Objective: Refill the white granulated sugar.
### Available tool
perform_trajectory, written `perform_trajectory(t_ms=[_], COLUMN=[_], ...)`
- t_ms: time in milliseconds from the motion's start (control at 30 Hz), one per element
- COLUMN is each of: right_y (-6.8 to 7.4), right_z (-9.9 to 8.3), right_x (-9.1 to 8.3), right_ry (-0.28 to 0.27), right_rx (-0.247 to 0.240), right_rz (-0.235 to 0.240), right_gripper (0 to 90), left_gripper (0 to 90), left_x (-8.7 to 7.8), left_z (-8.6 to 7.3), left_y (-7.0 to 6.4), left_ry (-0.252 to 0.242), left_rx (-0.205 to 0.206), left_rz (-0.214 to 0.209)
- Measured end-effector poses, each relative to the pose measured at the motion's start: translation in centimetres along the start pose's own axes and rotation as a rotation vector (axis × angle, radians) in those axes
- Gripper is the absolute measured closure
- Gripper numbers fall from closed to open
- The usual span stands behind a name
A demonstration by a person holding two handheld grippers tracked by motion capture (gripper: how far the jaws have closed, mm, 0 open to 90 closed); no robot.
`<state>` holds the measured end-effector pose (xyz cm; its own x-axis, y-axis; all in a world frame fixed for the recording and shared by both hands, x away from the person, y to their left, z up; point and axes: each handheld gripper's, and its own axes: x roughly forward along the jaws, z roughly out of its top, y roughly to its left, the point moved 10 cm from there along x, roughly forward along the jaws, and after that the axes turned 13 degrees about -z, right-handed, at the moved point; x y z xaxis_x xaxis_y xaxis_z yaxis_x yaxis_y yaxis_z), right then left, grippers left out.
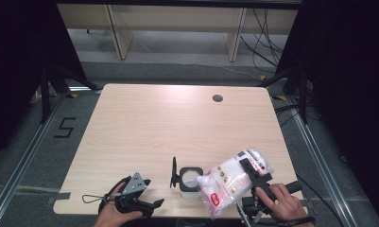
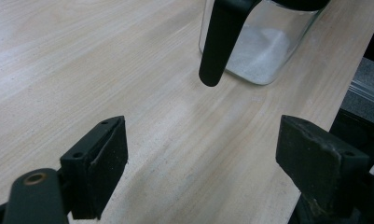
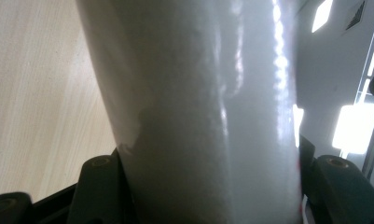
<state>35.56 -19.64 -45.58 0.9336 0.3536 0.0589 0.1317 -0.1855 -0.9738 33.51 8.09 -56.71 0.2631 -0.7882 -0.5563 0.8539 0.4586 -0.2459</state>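
Note:
A clear square jar (image 1: 189,180) with a black rim and an opened black lid (image 1: 173,172) stands near the table's front edge; a little white powder lies in its bottom (image 2: 261,51). My right gripper (image 1: 252,176) is shut on a clear plastic bag of white powder with red print (image 1: 229,182), tilted with its lower end over the jar's right side. The bag's white bulk (image 3: 208,121) sits between the right jaws. My left gripper (image 1: 139,196) rests open at the front edge, left of the jar, its jaws (image 2: 201,168) spread wide over bare wood.
The wooden table (image 1: 168,123) has a round cable hole (image 1: 218,98) at the far right. Black stands and cables flank the table on both sides. Wooden furniture legs stand beyond the far edge.

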Motion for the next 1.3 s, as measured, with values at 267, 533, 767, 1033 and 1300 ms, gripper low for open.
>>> perform_trajectory(t_ms=[267, 533, 767, 1033, 1300], right_y=[0.3, 0.0, 0.0, -0.1, 0.1], right_z=[-0.6, -0.3, 0.3, 0.8, 0.9], right_x=[-0.1, 0.0, -0.2, -0.1, 0.1], right_ry=[0.026, 0.004, 0.001, -0.014, -0.02], right_rx=[0.014, -0.002, -0.003, 0.004, 0.006], right_rz=[0.009, 0.0, 0.006, 0.002, 0.004], right_gripper=[43.1, 43.1, 43.1, 43.1, 43.1], left_gripper=[16.3, 16.3, 16.3, 16.2, 16.3], left_x=[-0.1, 0.0, -0.1, 0.0, -0.1], left_z=[-0.1, 0.0, -0.1, 0.0, -0.1], left_y=[0.2, 0.0, 0.2, 0.0, 0.2], left_ry=[0.013, -0.001, 0.013, -0.001, 0.017], left_rx=[0.012, 0.002, 0.011, 0.004, 0.011], left_rz=[0.009, 0.001, 0.01, 0.0, 0.007])
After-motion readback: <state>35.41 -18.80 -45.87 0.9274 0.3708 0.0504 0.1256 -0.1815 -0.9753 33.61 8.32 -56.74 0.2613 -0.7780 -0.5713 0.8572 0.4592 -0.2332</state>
